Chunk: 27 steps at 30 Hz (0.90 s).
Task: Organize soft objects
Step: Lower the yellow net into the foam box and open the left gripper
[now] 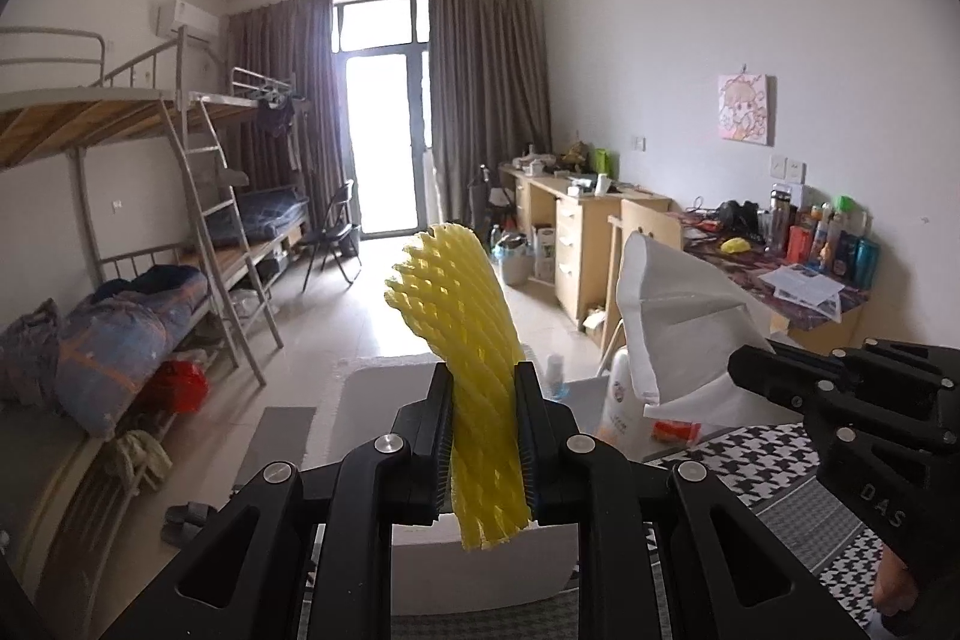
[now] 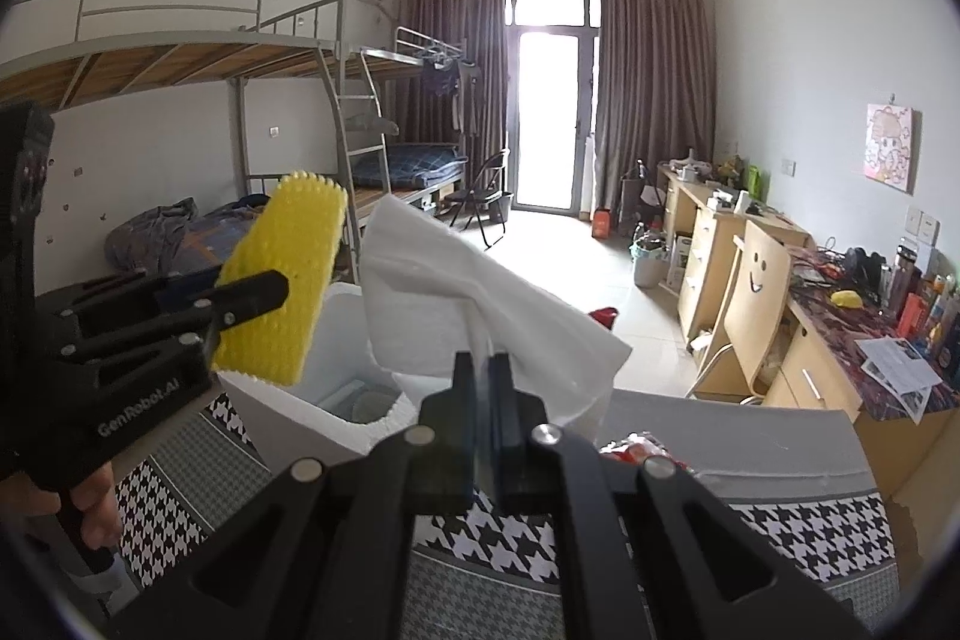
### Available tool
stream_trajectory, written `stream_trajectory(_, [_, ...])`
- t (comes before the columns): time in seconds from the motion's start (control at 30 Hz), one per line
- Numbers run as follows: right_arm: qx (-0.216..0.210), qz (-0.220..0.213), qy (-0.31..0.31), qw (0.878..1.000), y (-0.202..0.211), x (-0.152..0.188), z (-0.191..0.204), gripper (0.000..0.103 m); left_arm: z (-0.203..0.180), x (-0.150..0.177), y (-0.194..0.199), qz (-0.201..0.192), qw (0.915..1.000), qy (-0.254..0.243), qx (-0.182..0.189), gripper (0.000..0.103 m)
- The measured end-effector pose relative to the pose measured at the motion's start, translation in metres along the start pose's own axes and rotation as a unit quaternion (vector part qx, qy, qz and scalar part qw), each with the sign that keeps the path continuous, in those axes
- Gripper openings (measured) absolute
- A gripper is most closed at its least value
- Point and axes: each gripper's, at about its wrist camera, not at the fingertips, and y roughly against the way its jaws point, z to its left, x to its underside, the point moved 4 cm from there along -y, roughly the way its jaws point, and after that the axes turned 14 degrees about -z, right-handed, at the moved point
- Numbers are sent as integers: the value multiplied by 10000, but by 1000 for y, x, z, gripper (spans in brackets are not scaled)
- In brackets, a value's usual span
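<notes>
A: What does the left gripper [image 1: 483, 436] hold?

B: Its two fingers are pressed on a yellow foam net sleeve [image 1: 459, 334]. The sleeve stands between the pads, rises well above them and leans to the left at its top; a short end hangs below the fingers. From the right wrist view the same sleeve [image 2: 282, 274] is seen sideways, with one black finger across it.

A: And the right gripper [image 2: 485, 370]?

B: Its jaws are almost together, and a white soft sheet [image 2: 474, 292] is pinched between them. The sheet spreads upward and to both sides from the fingertips. In the left wrist view the sheet [image 1: 684, 322] hangs from the right gripper [image 1: 741, 370] at the right side.

A: Where are both things in relation to the box?

B: Both are held in the air above a white foam box [image 2: 354, 358] with an open top. The sleeve is over the left edge of the box, the sheet over its right part. They are near each other, but whether they touch cannot be told.

A: What is under the box?

B: A table with a black-and-white houndstooth cloth [image 2: 510, 526]. A white bottle [image 1: 618, 406] stands just beyond the box.
</notes>
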Motion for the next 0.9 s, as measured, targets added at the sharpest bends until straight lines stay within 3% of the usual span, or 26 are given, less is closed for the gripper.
stream_trajectory(0.37, [-166,103,28,9998,-16,3,9,6,16,7,-8,44,9992,-77,-383,21])
stream_trajectory(0.73, [-268,216,147,9993,-29,4,15,6,29,11,-29,295,9991,102,-279,23])
stream_trajectory(0.83, [-252,245,126,9993,-33,5,13,6,35,16,-40,427,9986,146,-257,45])
stream_trajectory(0.87, [-250,253,119,9993,-34,5,12,6,38,20,-45,518,9982,247,-182,63])
stream_trajectory(0.9, [-239,258,115,9993,-35,6,12,6,40,23,-49,599,9976,319,-125,73])
